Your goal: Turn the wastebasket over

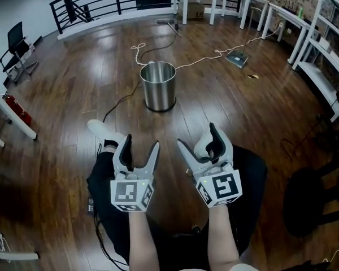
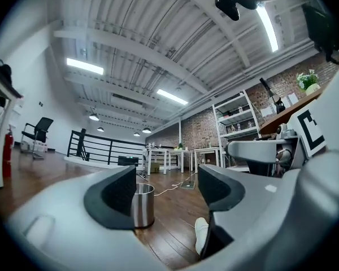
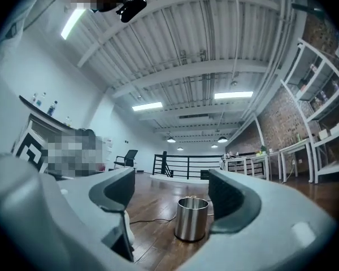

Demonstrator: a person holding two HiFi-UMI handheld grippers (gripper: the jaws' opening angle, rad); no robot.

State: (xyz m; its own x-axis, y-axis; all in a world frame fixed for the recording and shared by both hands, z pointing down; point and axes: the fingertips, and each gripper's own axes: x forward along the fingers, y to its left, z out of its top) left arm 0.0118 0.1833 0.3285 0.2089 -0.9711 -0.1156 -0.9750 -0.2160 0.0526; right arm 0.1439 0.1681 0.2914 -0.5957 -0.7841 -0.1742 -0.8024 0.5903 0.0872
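The wastebasket (image 1: pixel 158 89) is showing smooth brushed metal with a dull sheen. The floor (image 1: pixel 68 95) is presenting dark wood planks, glossy. The left gripper (image 1: pixel 140 145) and right gripper (image 1: pixel 198 137) are showing matt grey plastic, fingers (image 2: pixel 56 230) lined with black ribbed pads (image 2: pixel 116 196).

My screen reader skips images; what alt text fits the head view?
A steel wastebasket stands upright, mouth open, on a wooden floor, ahead of two hand-held grippers. The left gripper and right gripper sit side by side, jaws open and empty.

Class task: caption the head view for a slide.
Open left gripper and right gripper face the upright steel wastebasket.
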